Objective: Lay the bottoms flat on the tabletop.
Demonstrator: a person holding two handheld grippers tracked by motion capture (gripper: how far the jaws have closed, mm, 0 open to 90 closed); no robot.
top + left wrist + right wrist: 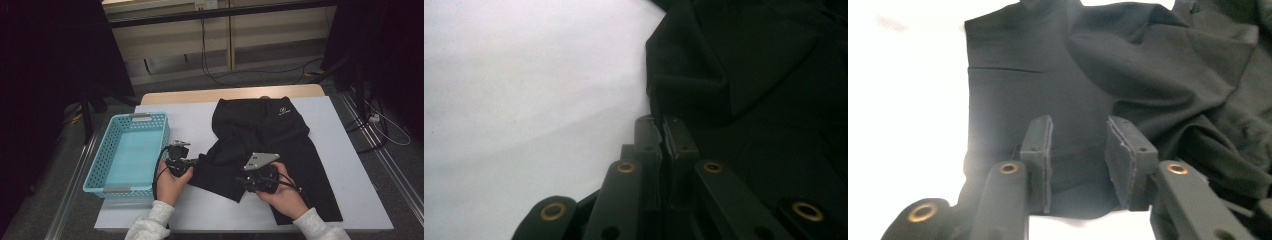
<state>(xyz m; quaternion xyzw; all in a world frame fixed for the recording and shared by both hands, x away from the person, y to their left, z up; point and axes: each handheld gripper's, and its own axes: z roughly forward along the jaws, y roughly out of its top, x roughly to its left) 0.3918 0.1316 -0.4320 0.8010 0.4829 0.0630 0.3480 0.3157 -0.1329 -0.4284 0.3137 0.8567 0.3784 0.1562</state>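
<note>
The left gripper [663, 131] is clamped on the edge of the black shorts [270, 145], its jaws pressed together with a thin fold of cloth pinched between the pads; this hold likely pins the fold in place. The right gripper [1079, 150] stands with its jaws apart above the cloth, gripping nothing, probably having let go of the folded leg. The shorts lie on the white table [345, 200], in the middle, waistband at the far side, one leg folded across towards the left gripper. Just left of them sits a blue basket [102, 172], likely where the folded shorts are to go.
</note>
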